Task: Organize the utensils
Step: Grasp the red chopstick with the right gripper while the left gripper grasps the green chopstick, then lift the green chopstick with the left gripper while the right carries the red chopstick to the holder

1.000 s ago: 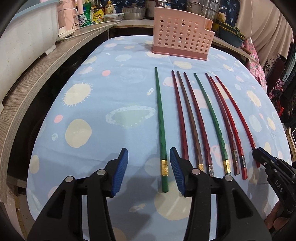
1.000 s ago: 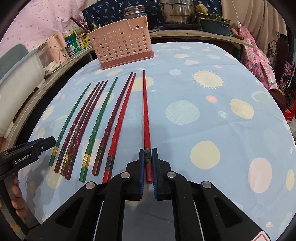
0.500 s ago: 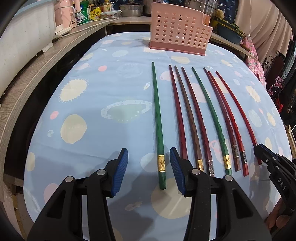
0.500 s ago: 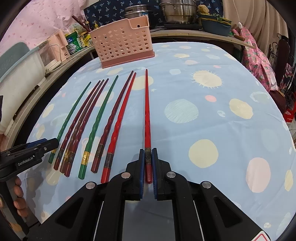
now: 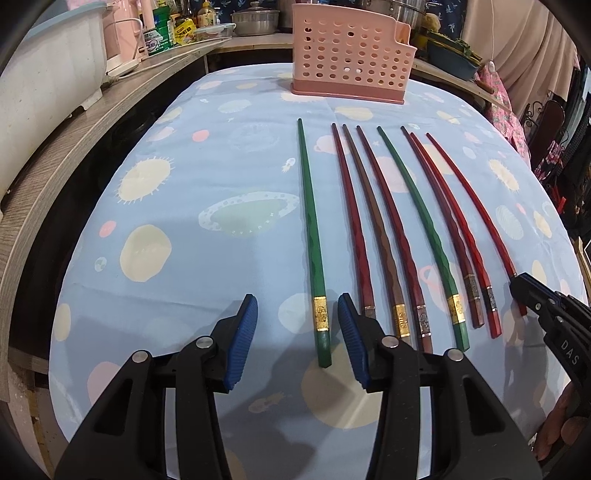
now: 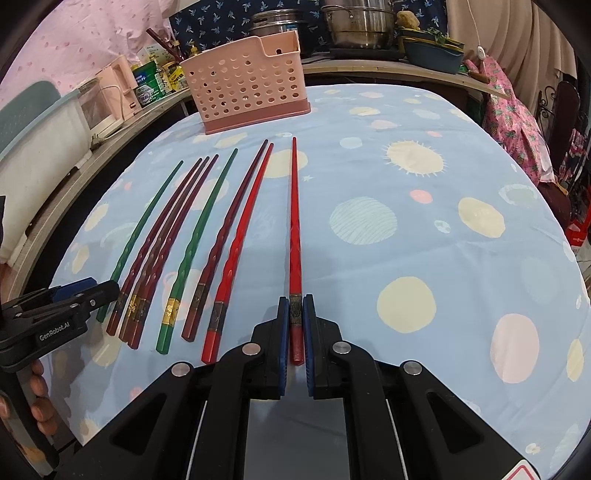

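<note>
Several chopsticks lie side by side on the blue patterned tablecloth (image 5: 207, 177), tips toward a pink perforated utensil basket (image 5: 351, 48) at the far edge. My left gripper (image 5: 297, 325) is open, its jaws on either side of the thick end of the leftmost green chopstick (image 5: 312, 236). My right gripper (image 6: 296, 314) is shut on the thick end of the rightmost bright red chopstick (image 6: 294, 221), which lies along the cloth. The right gripper also shows in the left wrist view (image 5: 532, 295). The basket stands at the back in the right wrist view (image 6: 247, 81).
Dark red, brown and green chopsticks (image 6: 177, 236) lie between the two held ends. A wooden counter (image 5: 74, 147) with a white tub, jars and appliances runs along the left. Pots (image 6: 354, 18) and a blue dish stand behind the table.
The left gripper has drawn slightly nearer the green chopstick's end and still stands open. The right gripper stays shut on the red chopstick, hardly moved.
</note>
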### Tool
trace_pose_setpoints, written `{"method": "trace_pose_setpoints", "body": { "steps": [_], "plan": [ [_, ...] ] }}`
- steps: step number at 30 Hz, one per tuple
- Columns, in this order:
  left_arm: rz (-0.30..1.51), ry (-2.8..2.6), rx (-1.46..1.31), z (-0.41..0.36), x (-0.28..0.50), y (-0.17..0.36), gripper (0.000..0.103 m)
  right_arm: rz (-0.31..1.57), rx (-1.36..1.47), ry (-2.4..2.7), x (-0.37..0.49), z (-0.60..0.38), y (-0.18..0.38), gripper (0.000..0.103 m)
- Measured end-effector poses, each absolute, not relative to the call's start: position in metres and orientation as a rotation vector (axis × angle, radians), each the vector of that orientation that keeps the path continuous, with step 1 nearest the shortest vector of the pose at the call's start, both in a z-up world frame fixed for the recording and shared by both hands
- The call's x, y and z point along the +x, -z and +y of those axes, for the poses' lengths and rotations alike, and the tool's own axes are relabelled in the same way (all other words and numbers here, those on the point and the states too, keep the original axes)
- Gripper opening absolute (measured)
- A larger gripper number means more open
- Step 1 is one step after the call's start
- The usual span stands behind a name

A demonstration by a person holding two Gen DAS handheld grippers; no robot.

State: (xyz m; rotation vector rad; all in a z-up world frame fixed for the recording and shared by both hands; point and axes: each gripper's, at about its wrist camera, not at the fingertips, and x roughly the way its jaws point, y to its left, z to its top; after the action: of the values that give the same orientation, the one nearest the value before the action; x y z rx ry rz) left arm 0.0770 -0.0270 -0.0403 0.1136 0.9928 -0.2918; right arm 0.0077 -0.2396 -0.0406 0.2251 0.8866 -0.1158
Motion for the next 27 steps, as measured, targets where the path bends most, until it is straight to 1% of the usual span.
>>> {"method": "trace_pose_setpoints", "body": {
  "steps": [3,7,9,11,27],
  "plan": [
    [0.988,0.284,0.117,-0.0253,0.076,0.0401,0.036,0.885,0.227,0.116,0.0075,-0.2392,0.0409,0.007],
    [0.99,0.281,0.108,-0.0213,0.0761,0.0397,0.025,0.884,0.23,0.116,0.0071,-0.2392,0.0414,0.007],
    [0.988,0.287,0.111,-0.0201,0.0749,0.0394,0.012,0.884,0.229,0.116,0.0069,-0.2385,0.0413,0.007],
    [0.99,0.295,0.108,-0.0192,0.0741,0.0395,0.008,0.884,0.228,0.116,0.0068,-0.2389,0.0412,0.007],
    [1.008,0.315,0.097,-0.0174,0.0744,0.0366,0.007,0.874,0.247,0.107,0.0008,-0.2411,0.0357,0.007]
  ]
}}
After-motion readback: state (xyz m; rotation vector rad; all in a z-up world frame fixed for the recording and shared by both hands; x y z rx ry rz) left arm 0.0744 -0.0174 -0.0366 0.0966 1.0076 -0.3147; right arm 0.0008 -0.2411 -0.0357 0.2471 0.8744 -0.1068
